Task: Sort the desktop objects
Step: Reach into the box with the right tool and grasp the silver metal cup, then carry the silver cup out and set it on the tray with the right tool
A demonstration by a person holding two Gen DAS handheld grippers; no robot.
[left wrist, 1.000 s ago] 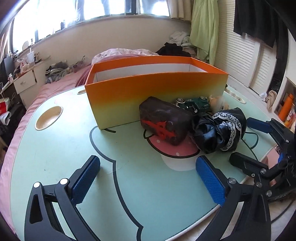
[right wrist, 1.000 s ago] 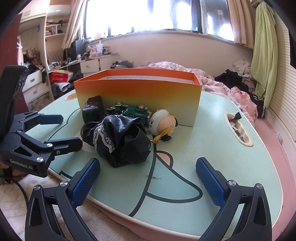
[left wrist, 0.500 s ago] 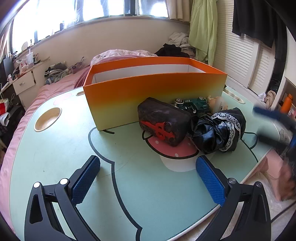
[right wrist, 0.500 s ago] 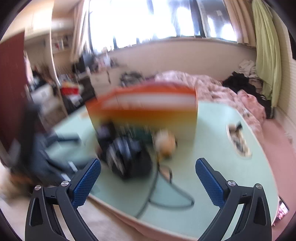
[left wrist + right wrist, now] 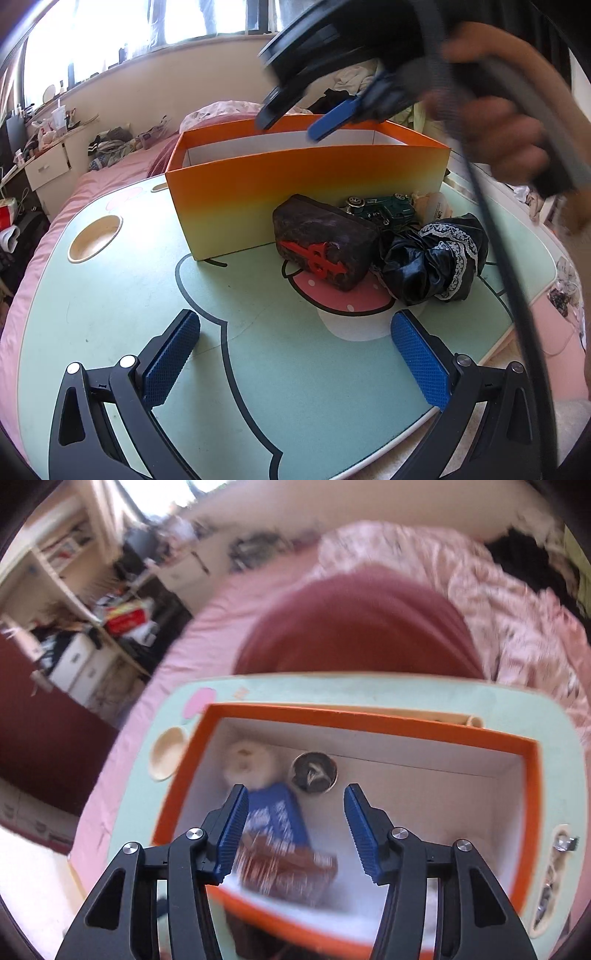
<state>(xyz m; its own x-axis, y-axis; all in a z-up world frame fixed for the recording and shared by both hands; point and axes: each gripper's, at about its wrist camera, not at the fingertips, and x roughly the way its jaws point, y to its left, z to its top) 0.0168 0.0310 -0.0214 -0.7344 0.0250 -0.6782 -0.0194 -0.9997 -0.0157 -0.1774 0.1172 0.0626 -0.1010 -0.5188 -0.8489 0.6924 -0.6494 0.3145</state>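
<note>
An orange box (image 5: 306, 192) stands on the mint-green table (image 5: 258, 369). In front of it lie a dark pouch with a red emblem (image 5: 325, 242), a green toy car (image 5: 384, 208), a plush toy (image 5: 434, 205) and a black lace-trimmed cloth (image 5: 432, 258). My left gripper (image 5: 295, 354) is open and empty, low over the table's near side. My right gripper (image 5: 293, 825) is open and empty above the box (image 5: 369, 716), looking down into it; it also shows in the left wrist view (image 5: 306, 118). Inside lie a white fluffy toy (image 5: 247, 766), a round tin (image 5: 314, 773), a blue packet (image 5: 277, 816) and a brown packet (image 5: 291, 871).
A round cup recess (image 5: 95, 238) sits at the table's left. A bed with pink bedding (image 5: 406, 590) lies behind the table. A cable (image 5: 495, 240) hangs from the right hand across the left wrist view.
My right gripper has risen from the table's right side to above the orange box and now looks down into it. My left gripper has barely moved.
</note>
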